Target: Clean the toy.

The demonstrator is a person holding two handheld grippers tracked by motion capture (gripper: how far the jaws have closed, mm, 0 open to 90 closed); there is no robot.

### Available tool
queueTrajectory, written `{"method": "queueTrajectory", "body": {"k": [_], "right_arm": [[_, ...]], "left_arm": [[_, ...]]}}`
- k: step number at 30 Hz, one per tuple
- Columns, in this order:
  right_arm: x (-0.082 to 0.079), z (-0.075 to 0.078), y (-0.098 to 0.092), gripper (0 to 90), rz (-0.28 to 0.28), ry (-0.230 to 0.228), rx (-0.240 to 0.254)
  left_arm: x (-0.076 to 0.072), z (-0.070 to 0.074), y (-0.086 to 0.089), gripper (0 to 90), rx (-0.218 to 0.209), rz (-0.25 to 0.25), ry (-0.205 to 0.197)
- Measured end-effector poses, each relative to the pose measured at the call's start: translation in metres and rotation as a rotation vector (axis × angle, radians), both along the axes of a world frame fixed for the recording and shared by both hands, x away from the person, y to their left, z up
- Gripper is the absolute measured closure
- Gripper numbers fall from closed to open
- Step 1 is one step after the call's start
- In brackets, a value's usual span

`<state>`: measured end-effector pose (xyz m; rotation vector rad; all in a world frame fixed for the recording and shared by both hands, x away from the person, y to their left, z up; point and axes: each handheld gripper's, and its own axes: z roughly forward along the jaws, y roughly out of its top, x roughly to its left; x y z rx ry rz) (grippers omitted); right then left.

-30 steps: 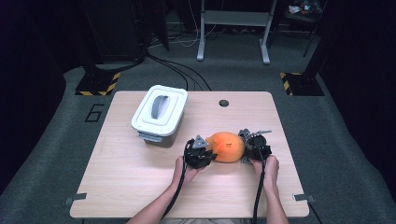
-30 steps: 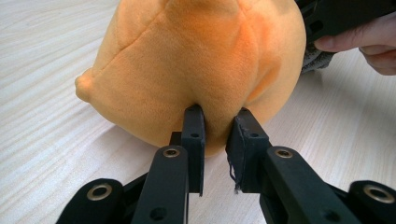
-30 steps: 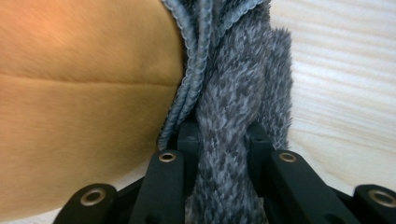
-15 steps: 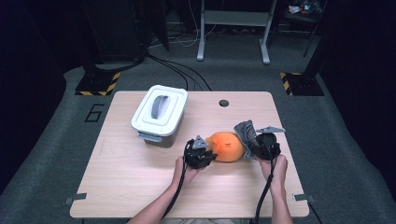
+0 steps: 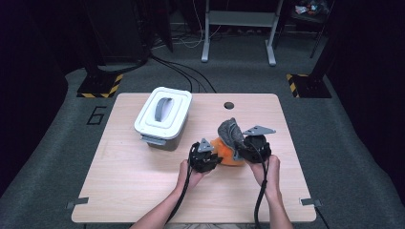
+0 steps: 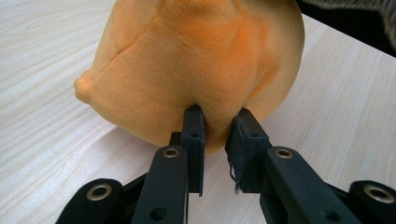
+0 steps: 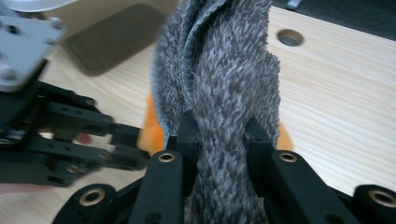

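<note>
An orange plush toy [image 5: 225,155] lies on the wooden table [image 5: 138,191], right of centre. My left gripper [image 5: 216,154] holds it from the left; in the left gripper view the jaws [image 6: 217,122] are shut on a fold of the orange plush [image 6: 196,60]. A grey fuzzy cloth [image 5: 230,130] stands up above the toy's right side. My right gripper [image 5: 238,143] is lifted off the table and shut on it. In the right gripper view the grey cloth [image 7: 229,70] is pinched between the jaws [image 7: 219,127], with a strip of orange plush [image 7: 150,131] behind it.
A white lidded box [image 5: 163,114] with a grey handle stands at the table's back left. A round cable hole [image 5: 229,105] sits near the far edge. Both forearms come in from the front edge. Dark floor, cables and stand legs lie beyond.
My right gripper has risen and drawn the grey cloth up off the orange toy. The left gripper and the toy have stayed where they were.
</note>
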<state>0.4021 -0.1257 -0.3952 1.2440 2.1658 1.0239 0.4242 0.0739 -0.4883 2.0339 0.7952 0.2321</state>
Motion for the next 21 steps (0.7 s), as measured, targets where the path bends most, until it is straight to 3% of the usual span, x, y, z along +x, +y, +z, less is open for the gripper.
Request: {"method": "queueTrajectory", "body": {"k": [4,9,17,21], "right_arm": [[0.004,-0.006,0.015,73.5,0.043,0.024,-0.019],[0.009,-0.019,0.024,73.7,0.010,0.036,-0.071],[0.009,-0.018,0.016,73.8,-0.031,0.017,-0.110],[0.011,-0.021,0.007,73.8,-0.067,0.014,-0.101]], "left_arm": [[0.000,0.000,0.000,76.7,0.006,-0.003,-0.001],[0.001,-0.001,0.000,76.7,0.000,0.002,0.000],[0.000,-0.001,0.000,76.9,-0.021,0.009,0.008],[0.000,-0.001,0.000,76.9,-0.012,-0.001,0.009]]}}
